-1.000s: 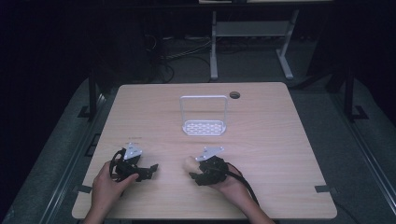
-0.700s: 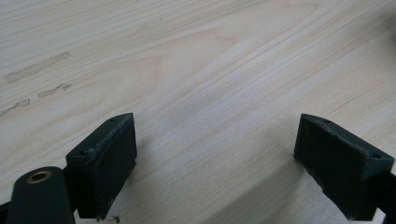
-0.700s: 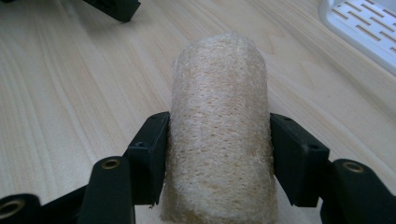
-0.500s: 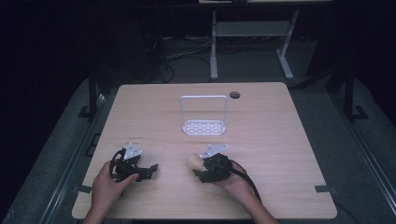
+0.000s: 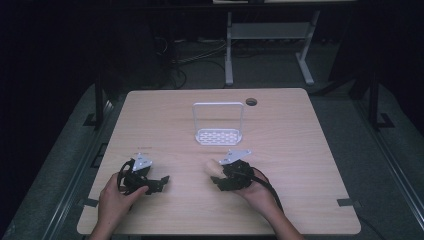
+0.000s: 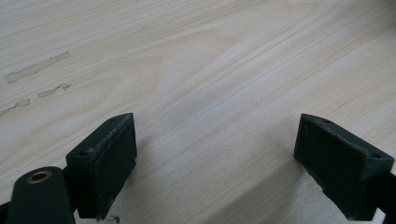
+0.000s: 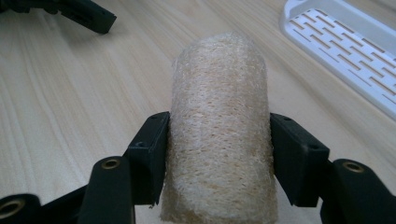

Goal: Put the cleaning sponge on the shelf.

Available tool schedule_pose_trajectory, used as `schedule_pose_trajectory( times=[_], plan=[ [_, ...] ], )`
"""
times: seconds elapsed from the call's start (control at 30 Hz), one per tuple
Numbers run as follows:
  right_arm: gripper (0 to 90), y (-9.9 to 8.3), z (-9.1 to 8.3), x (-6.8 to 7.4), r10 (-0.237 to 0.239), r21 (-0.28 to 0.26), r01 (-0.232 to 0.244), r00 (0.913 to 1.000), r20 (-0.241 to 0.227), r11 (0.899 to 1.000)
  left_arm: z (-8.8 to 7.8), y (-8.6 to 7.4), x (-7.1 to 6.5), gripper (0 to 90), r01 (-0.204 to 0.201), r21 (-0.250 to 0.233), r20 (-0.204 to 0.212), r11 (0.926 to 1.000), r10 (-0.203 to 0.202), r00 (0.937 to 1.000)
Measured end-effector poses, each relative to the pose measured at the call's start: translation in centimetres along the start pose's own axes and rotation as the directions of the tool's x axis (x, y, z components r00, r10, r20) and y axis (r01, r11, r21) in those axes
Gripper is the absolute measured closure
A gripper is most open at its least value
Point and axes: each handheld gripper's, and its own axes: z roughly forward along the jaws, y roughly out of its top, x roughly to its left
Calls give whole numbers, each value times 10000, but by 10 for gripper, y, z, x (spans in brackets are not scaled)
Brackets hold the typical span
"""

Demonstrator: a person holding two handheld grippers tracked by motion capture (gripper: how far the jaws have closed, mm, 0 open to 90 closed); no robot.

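Note:
A tan loofah roll sits between the pads of my right gripper, which is shut on its sides. From above, the loofah sticks out to the left of the right gripper, low over the table's front middle. My left gripper rests on the table at the front left, jaws wide open. Between its pads there is only bare wood. The left gripper also appears at the top left of the right gripper view.
A white slotted rack with an upright wire frame stands at the table's middle, just beyond the right gripper; its base lies to the upper right of the loofah. A round cable hole is near the far edge of the wooden table.
The right hand with the loofah has shifted only slightly. The left hand has stayed where it was.

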Motion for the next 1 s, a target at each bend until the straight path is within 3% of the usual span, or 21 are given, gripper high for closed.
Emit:
schedule_pose_trajectory(
  times=[1.0],
  plan=[
    [412, 13, -8, -35, 310, -222, -298, 9979, 566, 9993, 0, 0, 0, 125, -5, 3, -3, 10000, 5, 10000]
  ],
)
